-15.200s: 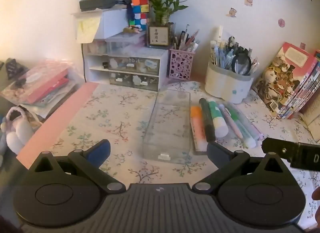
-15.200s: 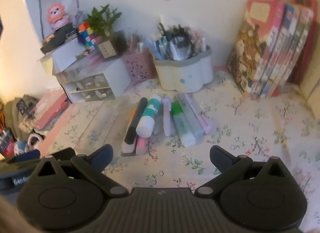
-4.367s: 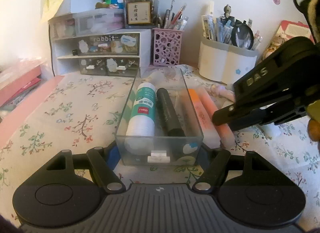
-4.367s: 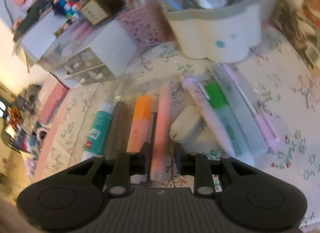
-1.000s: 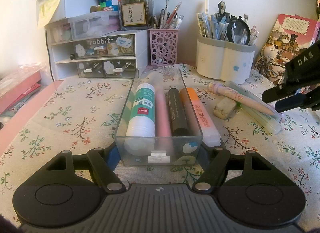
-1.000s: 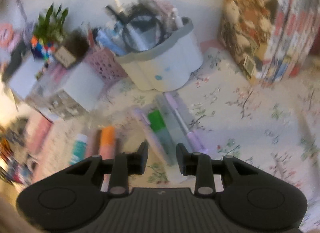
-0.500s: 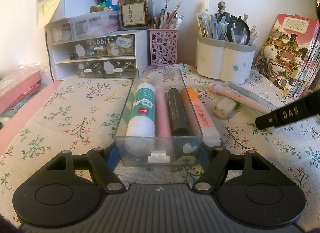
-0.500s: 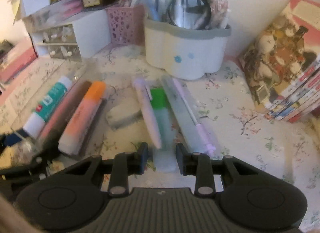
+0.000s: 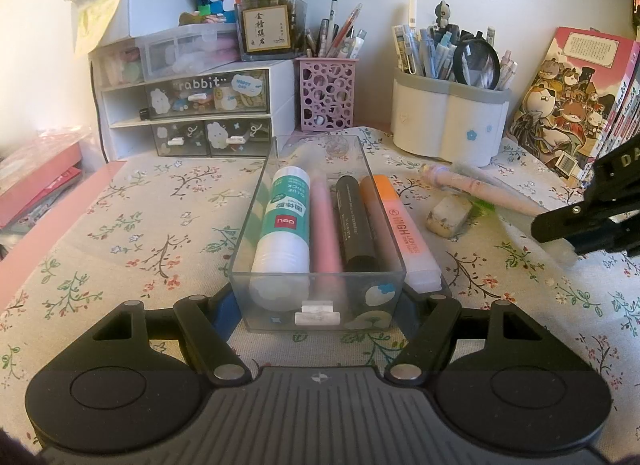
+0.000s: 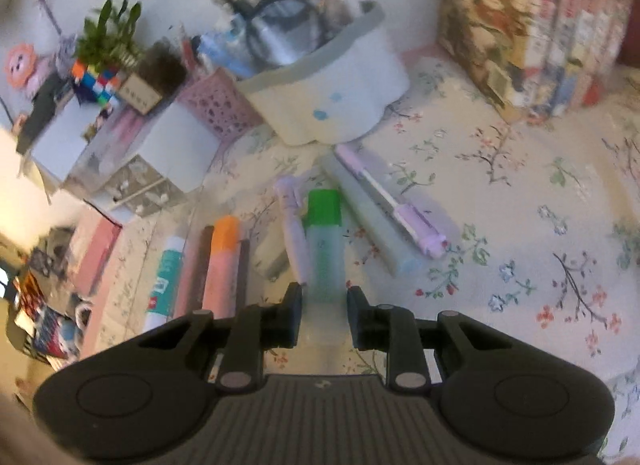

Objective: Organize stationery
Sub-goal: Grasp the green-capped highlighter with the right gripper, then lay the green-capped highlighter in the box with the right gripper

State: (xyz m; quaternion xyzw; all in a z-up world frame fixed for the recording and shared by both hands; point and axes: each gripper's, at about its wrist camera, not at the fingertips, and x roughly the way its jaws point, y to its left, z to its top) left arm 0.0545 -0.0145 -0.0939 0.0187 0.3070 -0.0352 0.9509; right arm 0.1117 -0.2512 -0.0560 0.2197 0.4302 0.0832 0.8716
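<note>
A clear plastic tray (image 9: 256, 225) sits on the floral cloth, holding a glue stick (image 9: 286, 221), a pink pen (image 9: 325, 225) and a black marker (image 9: 354, 225). My left gripper (image 9: 318, 305) is shut on the tray's near end. An orange highlighter (image 9: 404, 233) lies just right of the tray. My right gripper (image 10: 323, 301) straddles the near end of a green-capped highlighter (image 10: 325, 241), its jaws close to both sides. A pale pink pen (image 10: 294, 233), an eraser (image 9: 448, 215) and a lilac pen (image 10: 400, 205) lie beside it.
A white pen holder (image 9: 448, 121), a pink perforated cup (image 9: 326, 95) and a white drawer unit (image 9: 192, 113) stand at the back. Books (image 9: 580, 105) lean at the right. A pink mat edge (image 9: 48, 225) runs along the left.
My right gripper has dropped lower and closed in around the green highlighter's near end. The left gripper and tray have not moved.
</note>
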